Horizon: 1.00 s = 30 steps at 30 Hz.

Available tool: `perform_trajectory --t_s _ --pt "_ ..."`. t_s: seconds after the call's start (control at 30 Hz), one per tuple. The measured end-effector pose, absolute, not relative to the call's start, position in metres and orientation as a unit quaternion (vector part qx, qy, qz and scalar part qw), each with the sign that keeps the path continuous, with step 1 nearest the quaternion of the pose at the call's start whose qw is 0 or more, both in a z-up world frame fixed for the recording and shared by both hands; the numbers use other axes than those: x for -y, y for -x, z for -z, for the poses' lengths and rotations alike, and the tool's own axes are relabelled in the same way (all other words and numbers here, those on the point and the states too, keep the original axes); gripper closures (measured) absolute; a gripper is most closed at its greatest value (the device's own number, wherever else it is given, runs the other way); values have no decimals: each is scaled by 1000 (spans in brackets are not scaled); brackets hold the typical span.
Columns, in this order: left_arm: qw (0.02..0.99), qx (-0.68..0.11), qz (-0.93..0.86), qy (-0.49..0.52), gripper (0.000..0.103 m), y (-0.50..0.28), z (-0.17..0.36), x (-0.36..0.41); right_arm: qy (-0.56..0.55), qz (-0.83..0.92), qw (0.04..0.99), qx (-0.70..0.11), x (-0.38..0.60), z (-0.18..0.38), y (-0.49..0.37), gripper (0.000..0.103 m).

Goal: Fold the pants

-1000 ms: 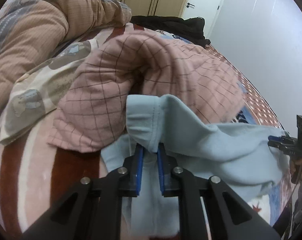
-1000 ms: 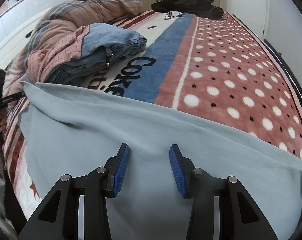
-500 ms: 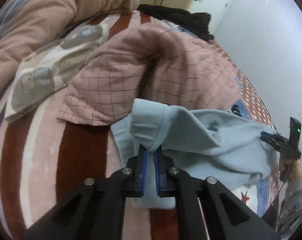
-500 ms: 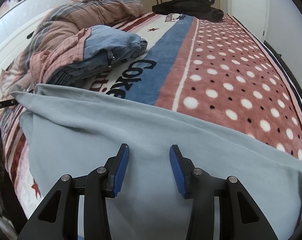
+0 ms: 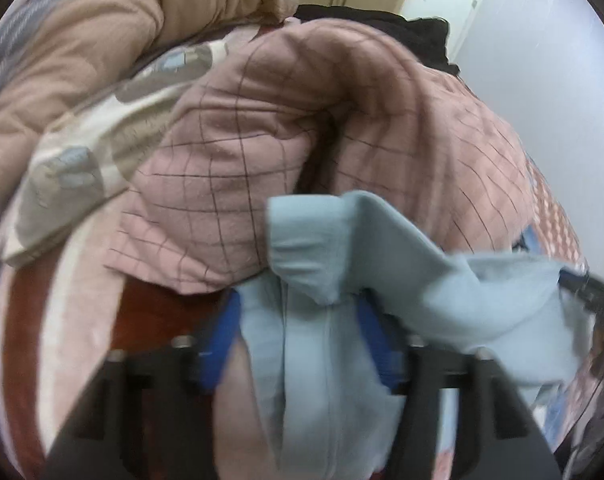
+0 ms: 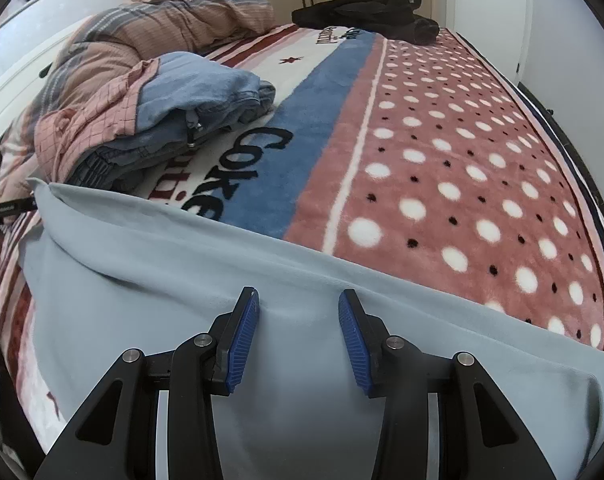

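Observation:
The light blue pants [image 6: 230, 280] lie spread across the near part of the bed. My right gripper [image 6: 298, 320] is open, its blue pads on either side of a small ridge of pants fabric just behind the far edge. In the blurred left wrist view my left gripper [image 5: 300, 316] is open, and a folded corner of the pants [image 5: 313, 240] sits loose between its pads. The left gripper also shows at the far left of the right wrist view [image 6: 6, 210], at the pants' corner. The right gripper shows at the right edge of the left wrist view [image 5: 585, 284].
A pink checked garment [image 5: 302, 128] and folded jeans [image 6: 198, 108] are piled just behind the pants. A brown striped duvet [image 6: 162, 28] lies at the head. A black garment [image 6: 365, 4] lies at the far end of the dotted blanket [image 6: 461, 168].
My left gripper was shut on the pants' corner and has now opened, letting the fabric go. My right gripper stays open in the same spot.

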<state>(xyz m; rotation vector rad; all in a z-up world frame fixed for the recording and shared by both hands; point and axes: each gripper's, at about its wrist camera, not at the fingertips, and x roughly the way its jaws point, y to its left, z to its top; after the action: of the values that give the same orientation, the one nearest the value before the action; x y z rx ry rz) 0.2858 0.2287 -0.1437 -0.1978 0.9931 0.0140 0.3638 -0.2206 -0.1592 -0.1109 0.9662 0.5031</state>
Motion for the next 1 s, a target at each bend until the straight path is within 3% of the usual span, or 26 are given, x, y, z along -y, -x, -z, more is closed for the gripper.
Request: perform_trajectory --t_s 0.33,0.6,1.0 --pt "887 -447 84 74 42 -235 99 -175 47 -306 839 -447 190 143 -332 62" --pt "864 -483 128 60 42 -270 125 -120 54 -320 837 -440 184 140 -320 62" --pt "873 -462 122 95 42 -330 142 -133 32 -270 849 -453 244 149 -316 62"
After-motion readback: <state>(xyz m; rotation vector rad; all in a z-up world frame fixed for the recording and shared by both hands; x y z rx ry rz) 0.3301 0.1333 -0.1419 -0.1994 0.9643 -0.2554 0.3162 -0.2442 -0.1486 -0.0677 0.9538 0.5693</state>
